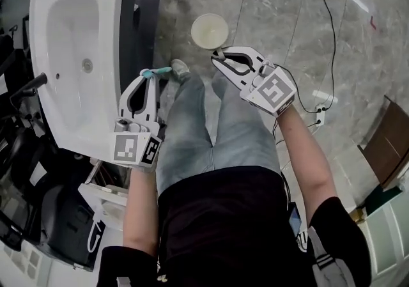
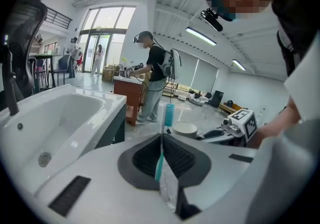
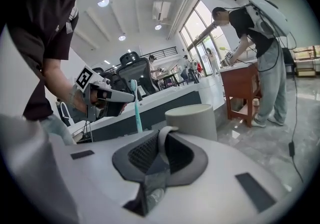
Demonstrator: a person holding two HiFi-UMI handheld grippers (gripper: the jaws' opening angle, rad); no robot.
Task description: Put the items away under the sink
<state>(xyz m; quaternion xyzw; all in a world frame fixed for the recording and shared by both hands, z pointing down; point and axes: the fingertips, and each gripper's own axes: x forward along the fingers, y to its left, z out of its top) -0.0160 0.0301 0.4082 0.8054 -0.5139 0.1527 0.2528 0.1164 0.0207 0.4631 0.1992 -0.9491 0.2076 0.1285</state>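
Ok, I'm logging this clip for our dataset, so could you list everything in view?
Sink: one, white, left of the person's legs.
Faucet: one, black, at the sink's edge.
Toothbrush: one, teal, clamped in the left hand-held gripper.
Cup: one, cream, held by its handle in the right hand-held gripper.
Cable: one, black, across the grey marble floor.
Bystander: one, dark top, at a brown desk behind.
Left hand-held gripper: one, white, shut on the toothbrush.
Right hand-held gripper: one, white, shut on the cup's handle.
Legs: two, blue jeans, centre.
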